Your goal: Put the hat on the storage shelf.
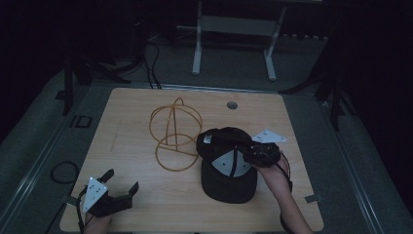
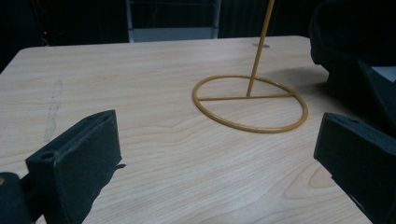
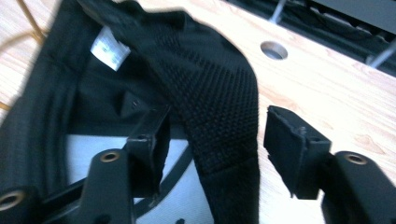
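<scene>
A black cap (image 1: 227, 165) lies upside down on the right half of the wooden counter (image 1: 126, 146), its opening facing up, a white label and pale lining showing inside, its brim pointing toward the person's edge. The right gripper (image 1: 249, 151) has its jaws straddling the cap's right side wall: in the right gripper view one jaw stands inside the crown and the other outside over bare wood, with the mesh band (image 3: 219, 102) of the wall running between them. The jaws are part-way spread and not yet pressing; a gap shows on the outer side, so the cloth is bracketed rather than pinched. The band runs away from the camera, roughly along the jaws' reach, and it sits closer to the inner jaw than to the outer one, so the grip depends on the two pads meeting across this thin wall.

The left gripper (image 1: 119, 187) rests near the counter's front left corner, jaws wide apart and empty, well apart from the cap. Ahead of it stands a yellow wire stand (image 1: 173, 134), its ring base (image 2: 251, 103) flat on the wood just left of the cap. The right hand (image 1: 275, 180) is plainly the nearer one for the cap.
</scene>
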`<state>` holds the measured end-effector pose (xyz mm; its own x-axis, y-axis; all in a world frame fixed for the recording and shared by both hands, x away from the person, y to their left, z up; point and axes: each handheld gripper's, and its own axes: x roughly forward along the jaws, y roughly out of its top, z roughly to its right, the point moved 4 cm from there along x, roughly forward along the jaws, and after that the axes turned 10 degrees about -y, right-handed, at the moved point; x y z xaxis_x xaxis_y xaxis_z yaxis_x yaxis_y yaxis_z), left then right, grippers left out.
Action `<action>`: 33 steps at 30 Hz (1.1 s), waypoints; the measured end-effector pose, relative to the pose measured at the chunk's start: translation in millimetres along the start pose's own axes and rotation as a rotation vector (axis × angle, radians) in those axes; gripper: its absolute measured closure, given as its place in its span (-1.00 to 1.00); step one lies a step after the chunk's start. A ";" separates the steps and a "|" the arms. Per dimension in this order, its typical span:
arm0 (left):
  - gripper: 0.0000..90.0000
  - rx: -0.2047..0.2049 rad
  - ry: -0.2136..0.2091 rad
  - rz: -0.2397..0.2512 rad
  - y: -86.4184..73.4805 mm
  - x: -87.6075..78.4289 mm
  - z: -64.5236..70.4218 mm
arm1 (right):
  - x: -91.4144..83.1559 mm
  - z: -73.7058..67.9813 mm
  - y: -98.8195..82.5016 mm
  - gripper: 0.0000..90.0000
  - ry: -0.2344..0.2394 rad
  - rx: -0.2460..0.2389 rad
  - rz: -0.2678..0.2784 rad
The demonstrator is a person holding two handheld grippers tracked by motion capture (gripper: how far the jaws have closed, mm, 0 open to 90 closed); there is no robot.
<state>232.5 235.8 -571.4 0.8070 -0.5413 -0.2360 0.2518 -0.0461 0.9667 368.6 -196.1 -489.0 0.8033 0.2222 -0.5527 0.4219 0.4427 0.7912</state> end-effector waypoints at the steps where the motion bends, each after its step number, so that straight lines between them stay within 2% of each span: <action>1: -0.98 0.001 -0.003 -0.001 0.0 0.1 0.4 | 2.5 -0.8 -0.8 -0.03 -0.006 -0.006 -0.010; 5: -0.98 0.007 -0.005 -0.006 -0.2 0.6 1.6 | 11.2 -3.0 -4.3 0.20 -0.054 -0.022 -0.050; 7: -0.98 0.009 -0.007 -0.007 -0.3 0.7 1.9 | 13.8 -3.8 -5.6 0.41 -0.075 -0.028 -0.066; 10: -0.98 0.013 -0.007 -0.012 -0.5 0.8 2.3 | 15.5 -3.4 -6.1 0.89 -0.101 -0.025 -0.074; 11: -0.98 0.013 -0.008 -0.011 -0.5 0.8 2.5 | 15.4 -2.7 -5.8 0.96 -0.101 -0.016 -0.071; 15: -0.98 0.008 -0.013 -0.015 -0.8 1.3 2.6 | 12.7 -3.6 -3.1 0.97 -0.078 0.012 -0.070; 18: -0.97 0.009 -0.017 -0.017 -1.0 1.8 3.4 | 7.7 -6.5 0.9 0.97 -0.069 0.006 -0.058; 23: -0.97 0.013 -0.015 -0.022 -1.3 2.0 4.0 | -5.5 -8.7 13.5 0.98 -0.045 0.032 -0.006; 28: -0.97 -0.004 -0.023 -0.046 -3.5 4.6 4.4 | -21.6 -9.4 28.2 0.98 -0.026 0.040 0.044; 33: -0.97 0.019 -0.029 -0.054 -2.4 6.1 10.3 | -35.8 -7.7 39.5 0.98 -0.024 0.059 0.084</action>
<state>231.3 224.0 -574.1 0.7766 -0.5616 -0.2854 0.2846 -0.0914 0.9543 353.3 -179.9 -440.0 0.8462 0.2355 -0.4780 0.3761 0.3716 0.8488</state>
